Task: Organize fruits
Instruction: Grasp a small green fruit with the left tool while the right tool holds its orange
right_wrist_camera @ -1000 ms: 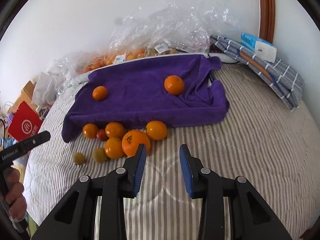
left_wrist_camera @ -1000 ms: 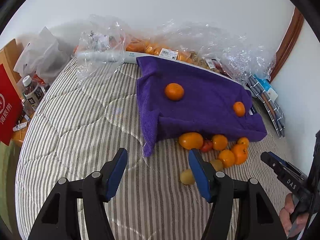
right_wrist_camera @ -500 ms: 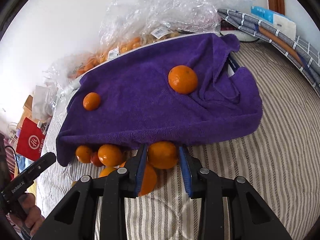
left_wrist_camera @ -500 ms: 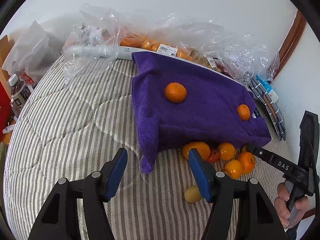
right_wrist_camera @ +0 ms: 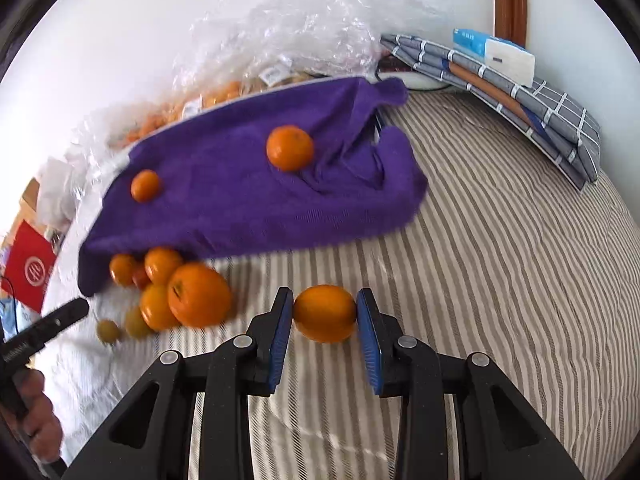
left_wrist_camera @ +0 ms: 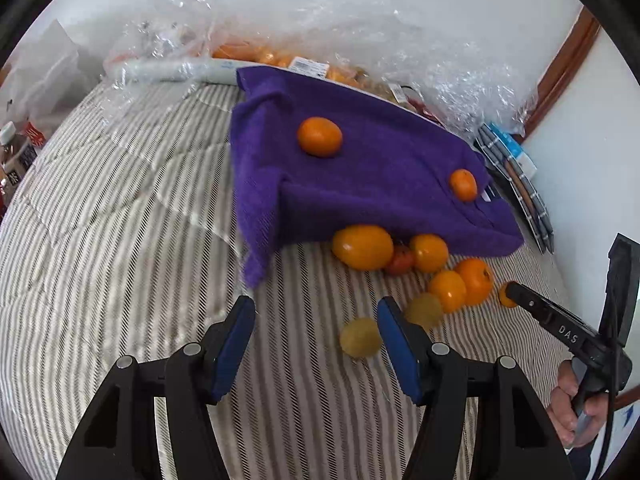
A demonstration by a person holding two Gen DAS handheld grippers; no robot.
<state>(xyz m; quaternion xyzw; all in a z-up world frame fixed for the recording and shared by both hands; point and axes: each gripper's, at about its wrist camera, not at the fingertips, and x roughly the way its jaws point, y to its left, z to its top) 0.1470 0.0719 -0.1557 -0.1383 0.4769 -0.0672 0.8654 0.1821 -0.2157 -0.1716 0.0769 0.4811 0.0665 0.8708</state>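
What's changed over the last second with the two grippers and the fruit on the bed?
The right gripper came down to the fruit pile by the purple towel and closed on an orange fruit, now pinched between its blue pads clear of the pile. The left gripper dropped closer to the two yellowish fruits, jaws unchanged and empty. Both oranges on the towel stayed put.
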